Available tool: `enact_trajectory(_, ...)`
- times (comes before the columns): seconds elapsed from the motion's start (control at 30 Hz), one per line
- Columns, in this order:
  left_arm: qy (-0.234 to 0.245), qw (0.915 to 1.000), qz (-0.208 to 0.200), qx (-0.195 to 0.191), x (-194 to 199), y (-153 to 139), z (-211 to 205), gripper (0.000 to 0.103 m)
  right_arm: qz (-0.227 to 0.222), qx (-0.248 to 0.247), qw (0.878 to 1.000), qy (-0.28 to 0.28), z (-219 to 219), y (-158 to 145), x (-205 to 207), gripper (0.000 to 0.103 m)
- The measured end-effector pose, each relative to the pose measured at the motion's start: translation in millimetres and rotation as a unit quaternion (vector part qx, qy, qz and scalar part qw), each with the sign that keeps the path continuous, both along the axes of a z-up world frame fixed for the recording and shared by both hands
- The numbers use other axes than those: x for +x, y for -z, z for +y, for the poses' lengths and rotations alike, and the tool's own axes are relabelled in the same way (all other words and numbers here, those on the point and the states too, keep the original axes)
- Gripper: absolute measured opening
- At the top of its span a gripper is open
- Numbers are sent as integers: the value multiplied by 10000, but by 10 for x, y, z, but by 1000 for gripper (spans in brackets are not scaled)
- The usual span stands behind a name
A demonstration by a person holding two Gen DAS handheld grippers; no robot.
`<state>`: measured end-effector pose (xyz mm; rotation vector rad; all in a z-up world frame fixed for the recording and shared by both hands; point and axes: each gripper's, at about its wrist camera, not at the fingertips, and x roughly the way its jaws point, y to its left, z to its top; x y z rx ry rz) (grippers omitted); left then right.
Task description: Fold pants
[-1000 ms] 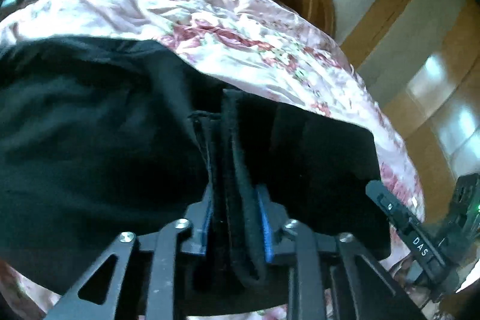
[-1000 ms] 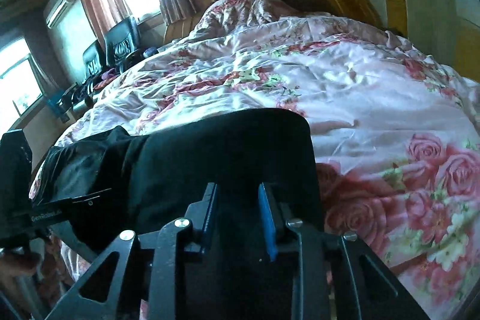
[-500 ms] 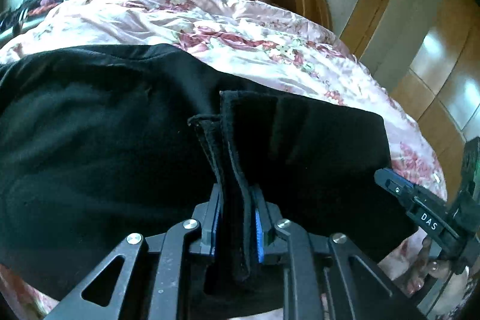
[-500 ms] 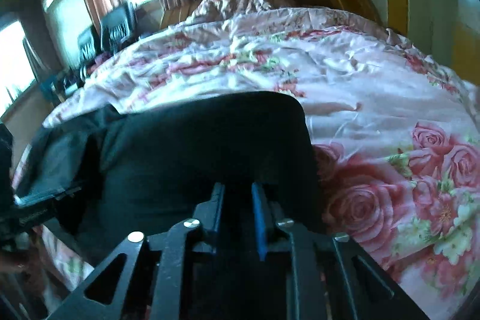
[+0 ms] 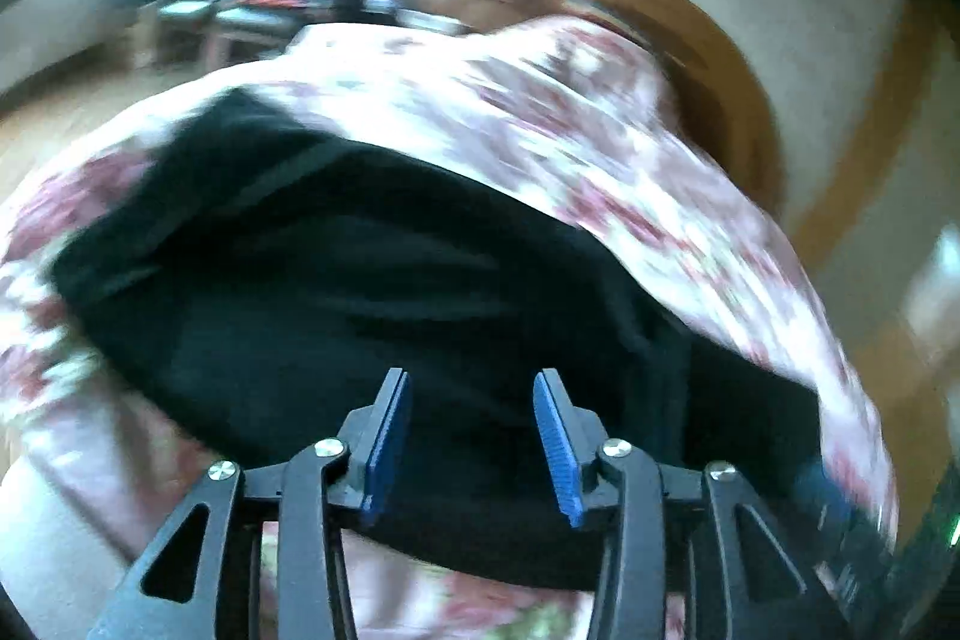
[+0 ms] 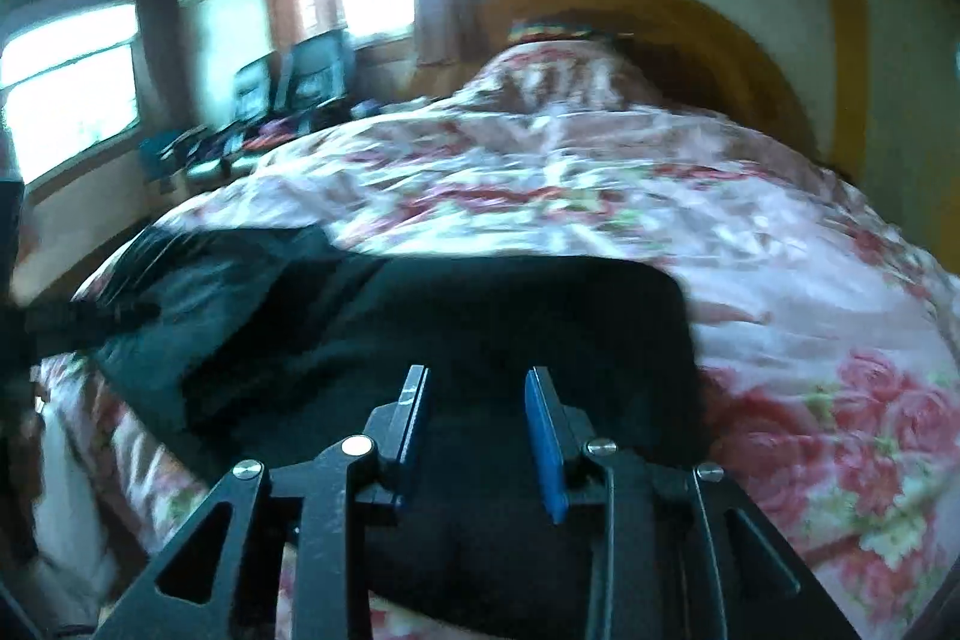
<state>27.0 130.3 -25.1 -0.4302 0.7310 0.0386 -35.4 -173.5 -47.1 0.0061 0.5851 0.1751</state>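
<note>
Left tool [image 5: 467, 445] opening, fabric released since a moment ago; right tool [image 6: 477, 445] also opening, nothing clamped. Black pants [image 5: 360, 292] lie on floral bed [image 6: 600, 172]; fold likely placed.

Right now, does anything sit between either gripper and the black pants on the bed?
Nothing visible does. The left gripper and the right gripper each hang directly over the black pants, jaws opening with no cloth pinched between them. Only the floral bedspread surrounds the pants.
</note>
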Motion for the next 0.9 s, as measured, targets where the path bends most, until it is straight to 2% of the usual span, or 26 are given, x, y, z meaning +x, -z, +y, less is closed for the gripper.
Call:
enact_trajectory(0.07,-733,9971,-3,-191,-78,6,308,65,196,54,9997,-109,47,80,30,33)
enact_trajectory(0.1,-985,9947,-42,-280,-117,9,412,65,263,70,9996,-126,51,107,42,33)
enact_trajectory(0.17,-1668,9838,-187,-627,-236,39,722,65,322,119,9993,-110,41,142,56,33)
enact_trajectory(0.27,-2243,9714,-87,-770,-299,118,982,66,390,237,9989,-93,3,173,53,34)
enact_trajectory(0.4,-2436,9665,116,-797,-243,273,1209,66,371,126,9991,-147,38,195,49,38)
enact_trajectory(0.5,-2201,9689,365,-1070,-82,466,1364,66,344,34,9992,-205,78,197,43,44)
enact_trajectory(0.57,-2296,9650,532,-1151,-24,577,1421,66,337,26,9992,-212,76,196,39,45)
enact_trajectory(0.63,-2299,9607,374,-1509,1,663,1500,66,344,80,9992,-204,75,199,38,45)
enact_trajectory(0.7,-2205,9604,144,-1699,59,683,1567,66,350,98,9991,-199,77,205,41,45)
enact_trajectory(0.77,-2126,9634,24,-1634,141,681,1608,65,346,64,9992,-209,71,205,42,45)
enact_trajectory(0.83,-2047,9648,78,-1650,216,736,1630,65,344,46,9992,-215,73,207,43,45)
enact_trajectory(0.87,-2051,9645,129,-1657,226,757,1637,60,346,56,9992,-210,74,208,44,45)
enact_trajectory(0.9,-2113,9643,189,-1587,219,764,1628,46,346,57,9992,-210,75,208,43,45)
